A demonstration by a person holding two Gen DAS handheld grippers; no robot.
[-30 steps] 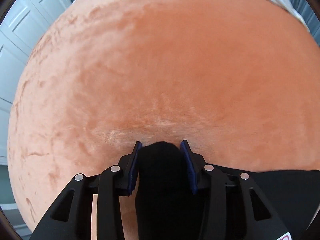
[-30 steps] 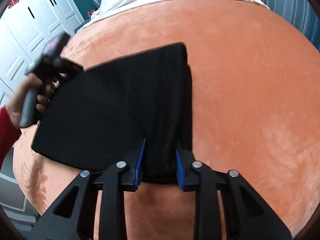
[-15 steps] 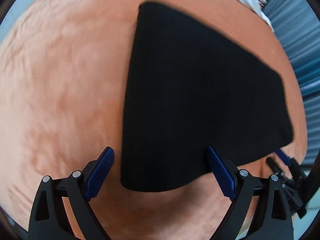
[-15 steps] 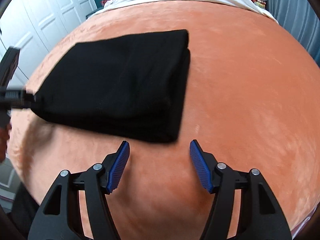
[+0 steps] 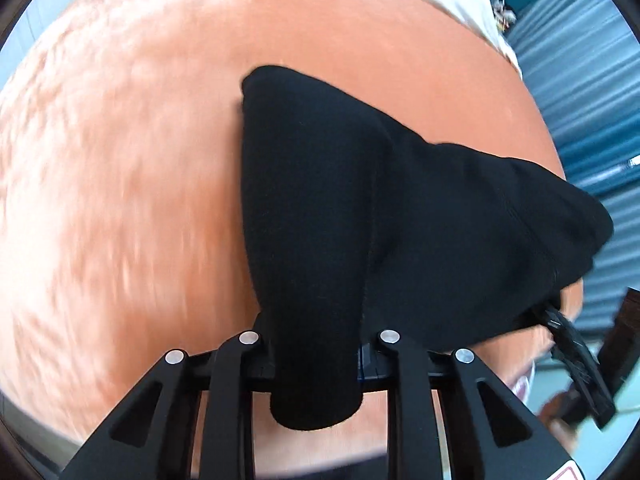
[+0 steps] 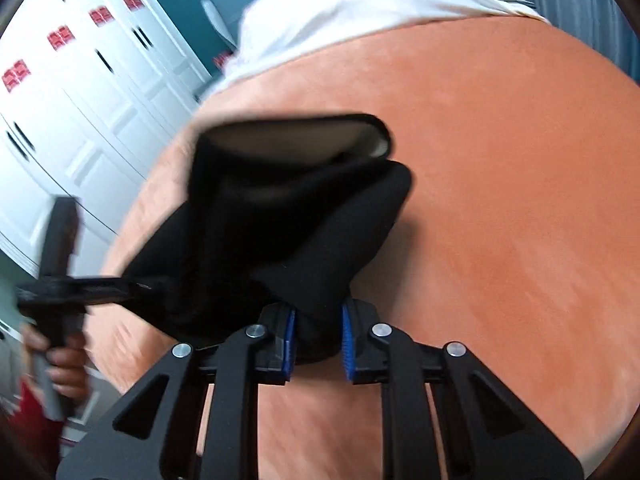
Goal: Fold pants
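The black pants [image 5: 400, 208] are a folded bundle lifted off the orange blanket [image 5: 120, 160]. My left gripper [image 5: 316, 356] is shut on one near corner of the bundle, and cloth hangs through below the fingers. My right gripper [image 6: 318, 340] is shut on the other near corner of the pants [image 6: 288, 220]. The far end of the bundle curls up and its layers gape open. The left gripper [image 6: 132, 286] also shows in the right wrist view, clamped on the cloth at the left. The right gripper shows dimly at the lower right of the left wrist view.
The orange blanket [image 6: 500, 200] covers a bed, with a white sheet [image 6: 360, 8] at its far end. White wardrobe doors [image 6: 80, 100] stand to the left. Blue-grey curtains [image 5: 580, 100] hang on the right. My hand in a red sleeve [image 6: 60, 368] holds the left gripper.
Half a second ago both grippers were open above the flat folded pants. Now both are shut on its near corners and the bundle is lifted off the blanket.
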